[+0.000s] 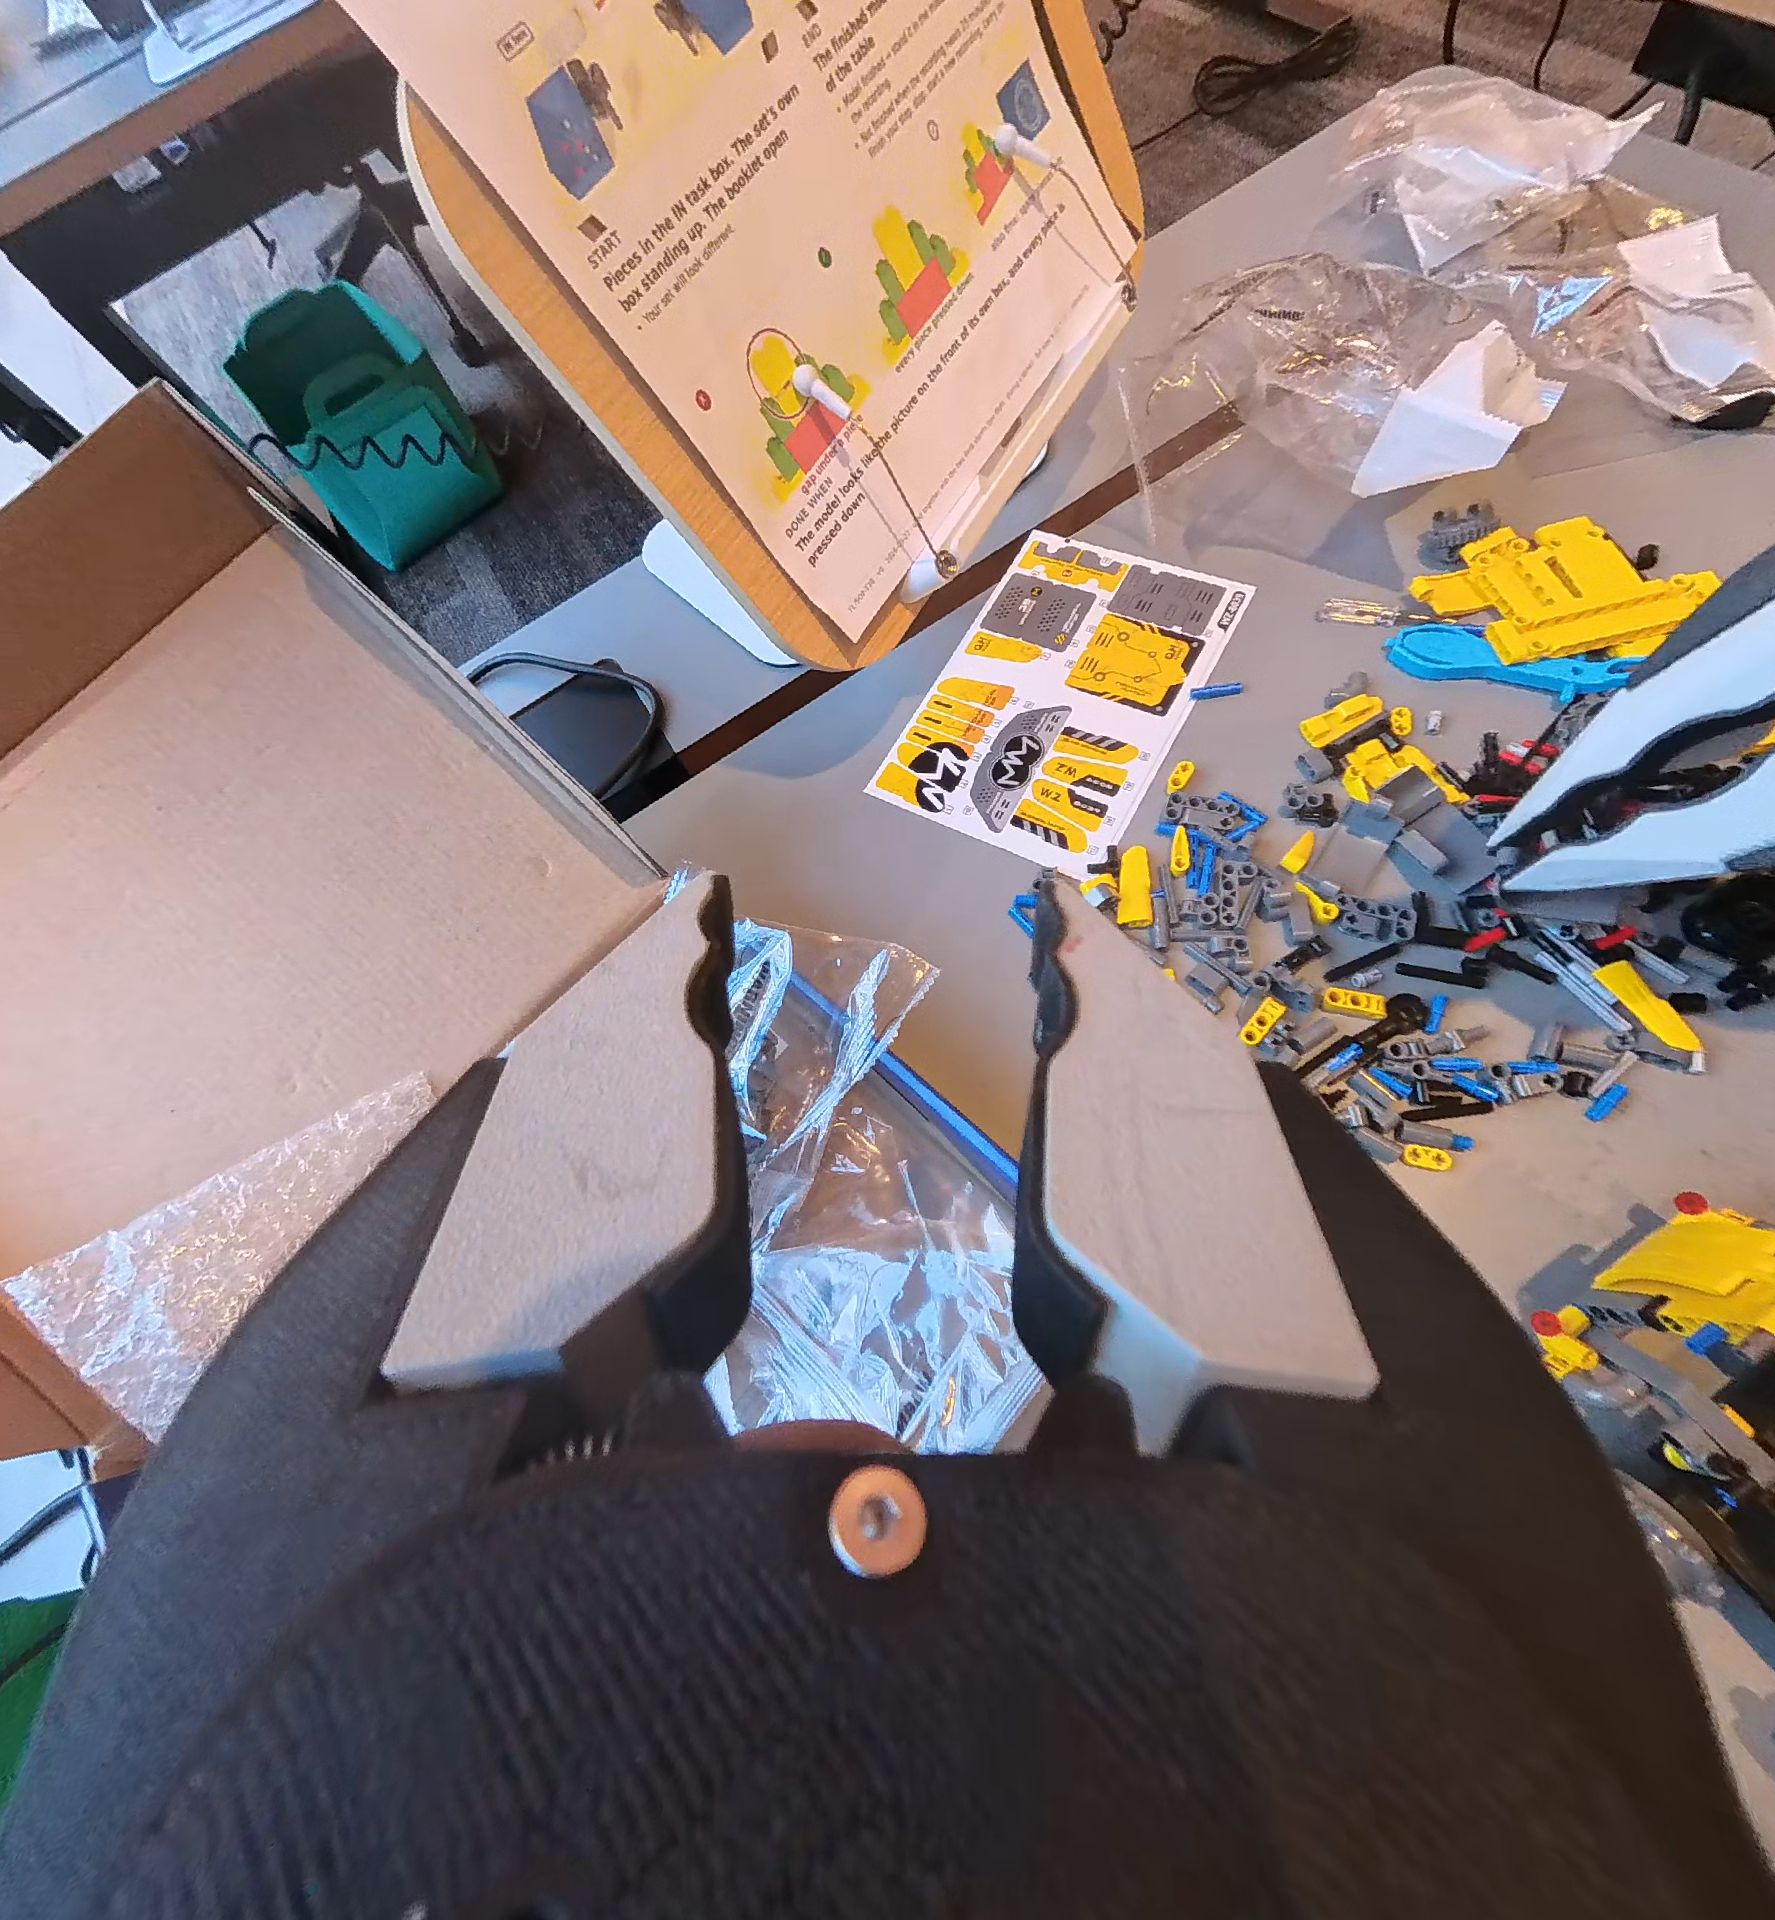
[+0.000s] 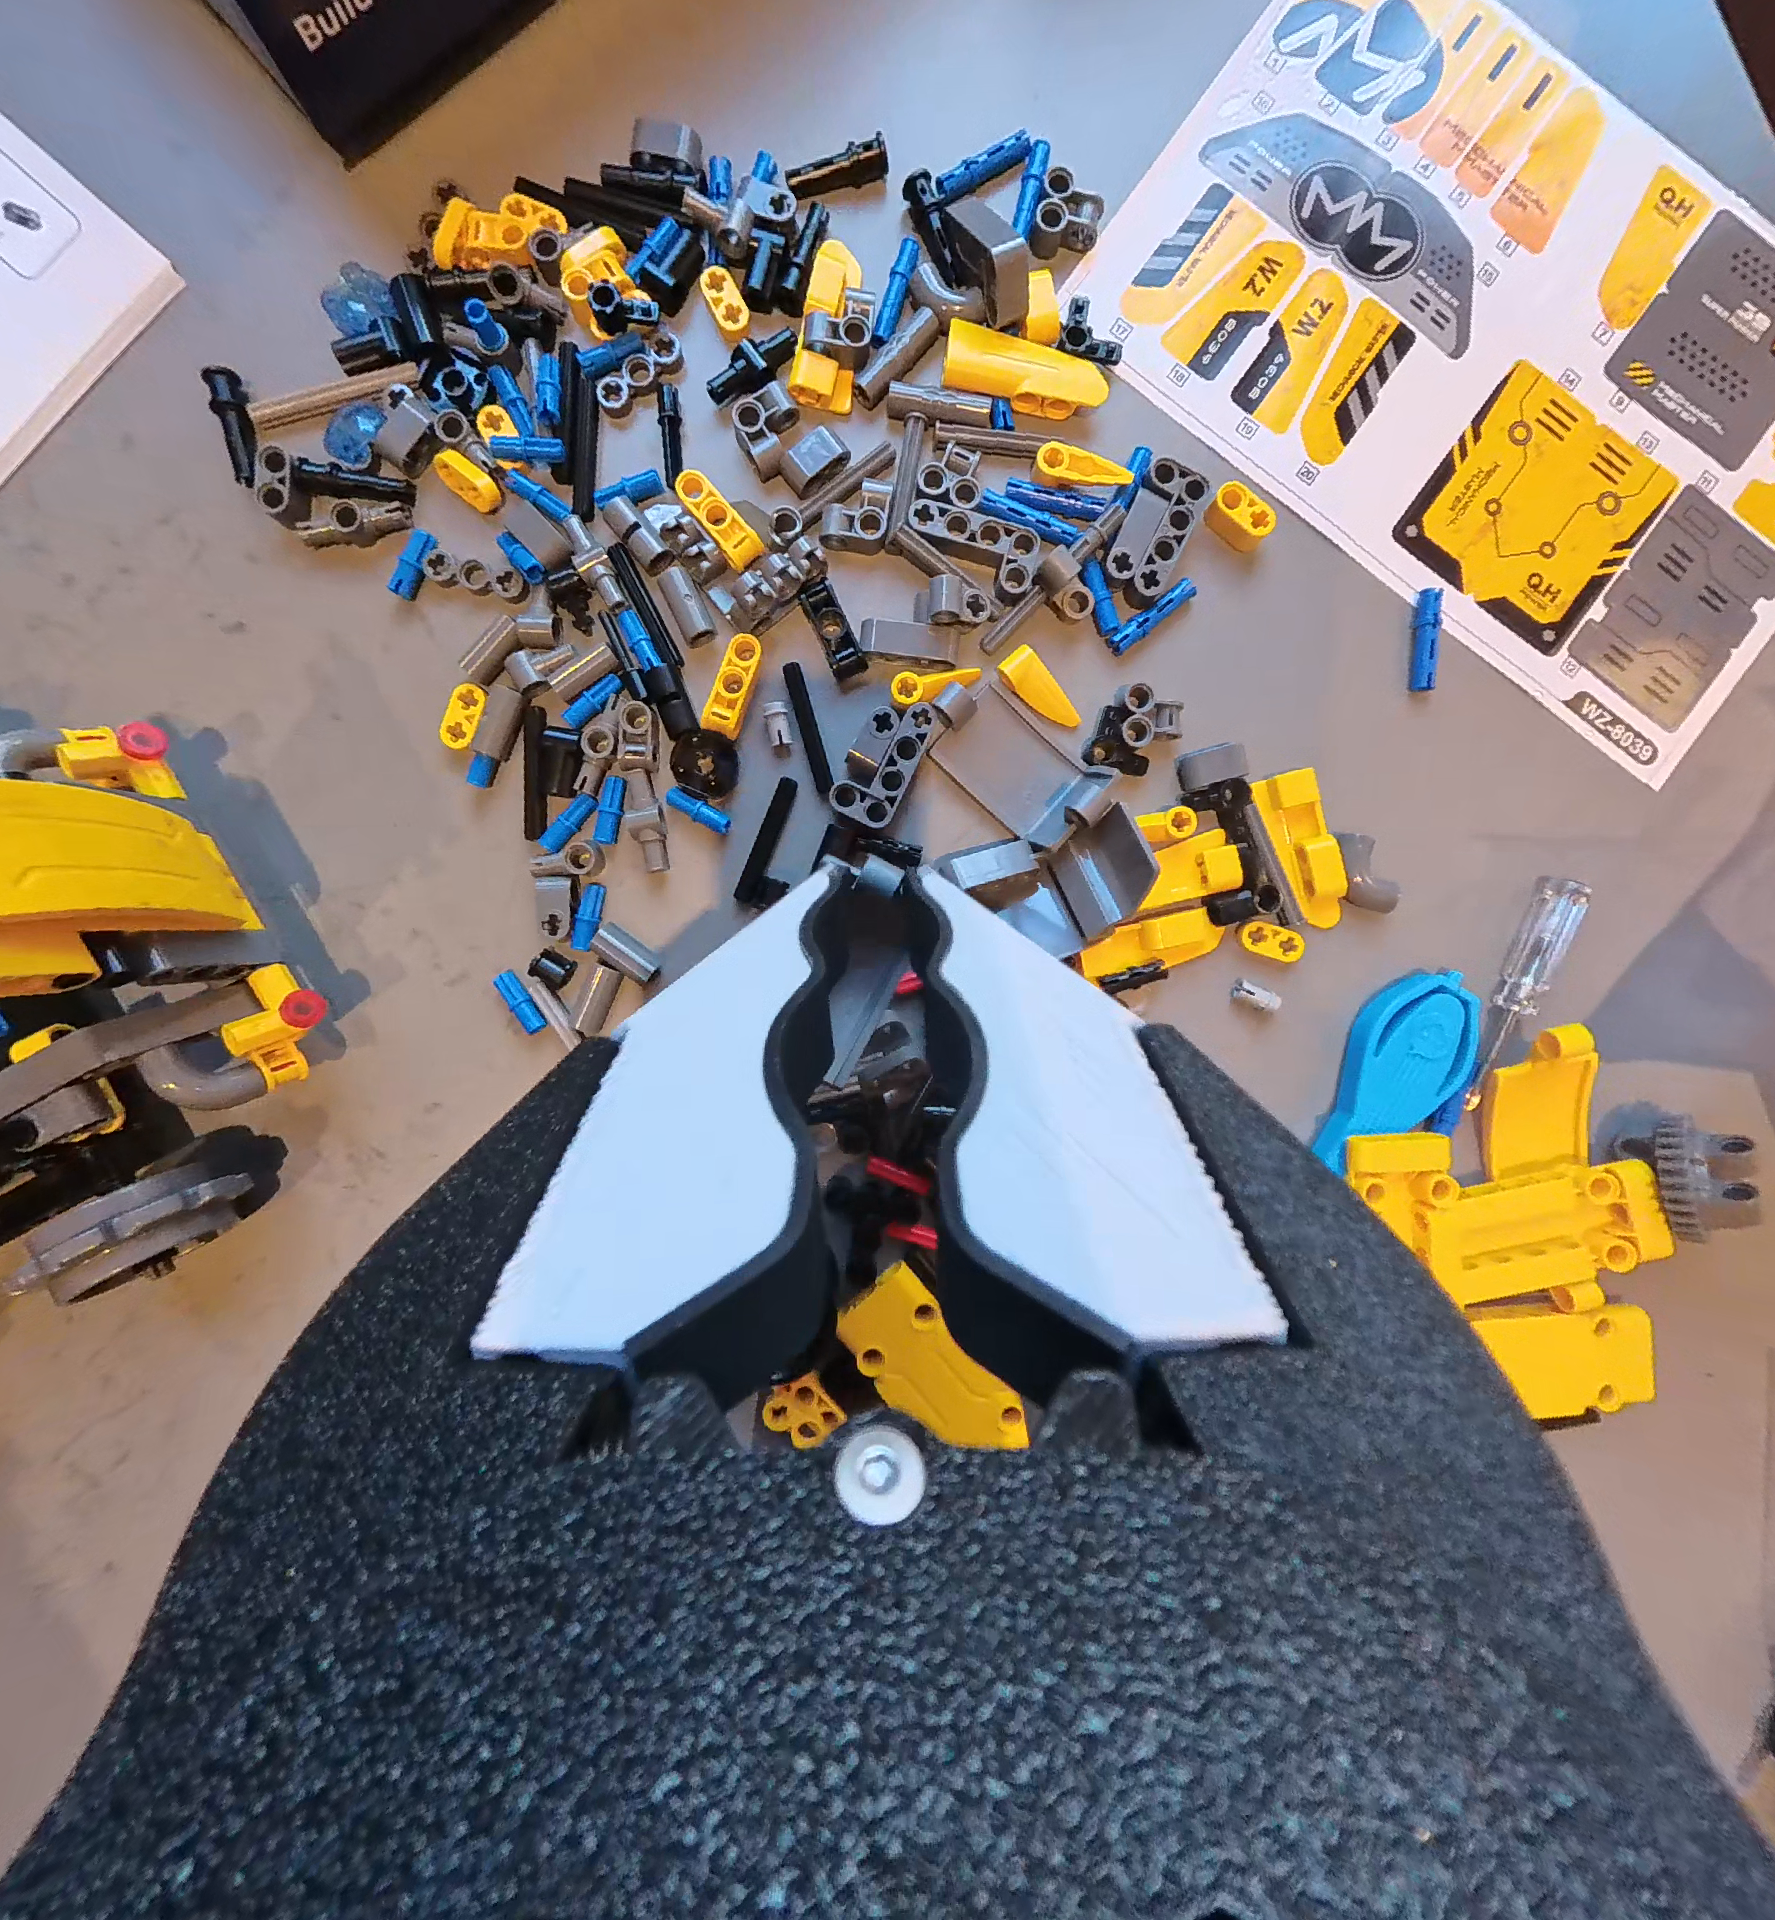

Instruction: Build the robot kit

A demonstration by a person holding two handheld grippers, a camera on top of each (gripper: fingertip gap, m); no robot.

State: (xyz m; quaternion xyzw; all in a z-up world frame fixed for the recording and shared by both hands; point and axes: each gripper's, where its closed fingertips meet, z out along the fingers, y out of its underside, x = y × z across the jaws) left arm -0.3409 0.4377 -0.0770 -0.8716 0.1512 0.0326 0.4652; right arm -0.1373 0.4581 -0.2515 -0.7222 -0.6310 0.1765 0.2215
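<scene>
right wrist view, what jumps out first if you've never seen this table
A dense scatter of small yellow, grey, blue and black building pieces covers the grey table, with the right gripper shut on a small grey piece at its near edge. A half-built yellow vehicle sits on the left, and a yellow sticker sheet lies on the far right.

A pile of small pieces [image 2: 758, 499] lies in the middle of the tabletop [image 2: 239, 644]. The sticker sheet [image 2: 1548, 343] lies to its right, the half-built model [image 2: 83, 987] to its left.
</scene>
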